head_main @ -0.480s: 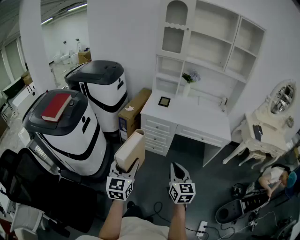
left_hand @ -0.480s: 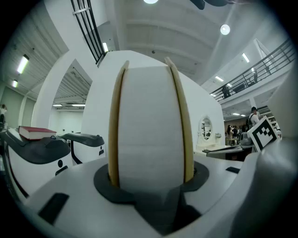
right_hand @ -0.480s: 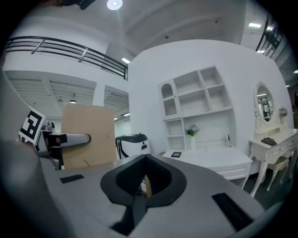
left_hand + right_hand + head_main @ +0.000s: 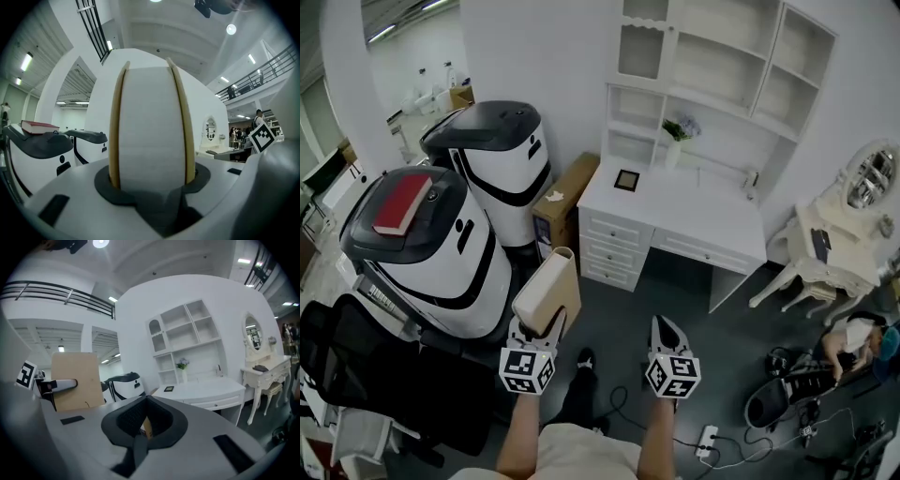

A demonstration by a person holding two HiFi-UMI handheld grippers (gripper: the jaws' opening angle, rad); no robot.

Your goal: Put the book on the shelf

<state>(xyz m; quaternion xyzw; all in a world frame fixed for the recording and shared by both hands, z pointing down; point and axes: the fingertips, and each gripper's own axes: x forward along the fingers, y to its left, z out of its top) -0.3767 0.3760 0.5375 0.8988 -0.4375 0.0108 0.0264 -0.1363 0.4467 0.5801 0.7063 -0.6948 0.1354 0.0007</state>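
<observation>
L gripper (image 4: 150, 190) wide, clamped on book (image 4: 150, 126) | R gripper (image 4: 668, 328) shut, empty | step: carry to shelf (image 4: 712, 89) | tip: book upright, firm grip, aim for an open bay

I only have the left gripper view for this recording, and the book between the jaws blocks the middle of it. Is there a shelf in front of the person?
Observer: Yes. The head view shows a white shelf unit standing on a white desk, ahead and to the right of the book.
Reviewer: And the right hand-held gripper, is it carrying anything?
Observer: No. The right hand-held gripper has its jaws together with nothing between them.
</observation>
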